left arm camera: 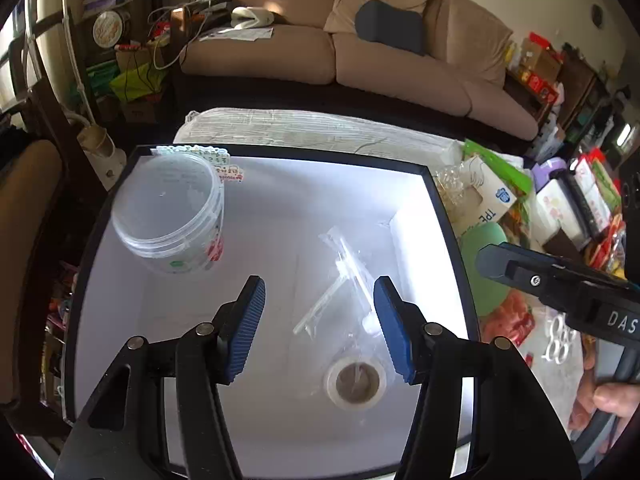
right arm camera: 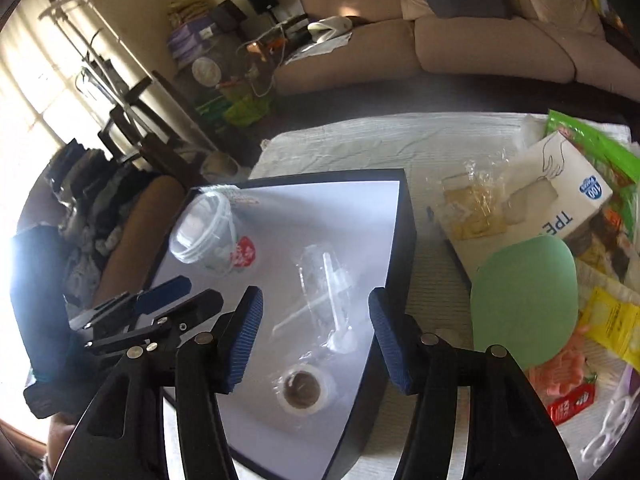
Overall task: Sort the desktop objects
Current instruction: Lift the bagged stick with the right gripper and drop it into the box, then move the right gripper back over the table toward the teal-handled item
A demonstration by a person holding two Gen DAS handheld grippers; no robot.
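Observation:
A black box with a white inside (left arm camera: 444, 200) (right arm camera: 404, 216) sits on the table. In it lie a clear plastic tub (left arm camera: 168, 212) (right arm camera: 208, 236), a clear wrapper with plastic cutlery (left arm camera: 340, 280) (right arm camera: 324, 292) and a roll of clear tape (left arm camera: 356, 382) (right arm camera: 304, 392). My left gripper (left arm camera: 320, 328) is open and empty, hovering over the box above the wrapper and tape. My right gripper (right arm camera: 314, 336) is open and empty, above the box's right side. The left gripper also shows in the right wrist view (right arm camera: 176, 304).
Right of the box lie a green round disc (right arm camera: 524, 304), a white glove box (right arm camera: 560, 184), a crinkled clear bag (right arm camera: 472, 204), yellow and red packets (right arm camera: 612, 324) and white rings (right arm camera: 608, 428). A beige sofa (left arm camera: 400, 60) stands behind the table.

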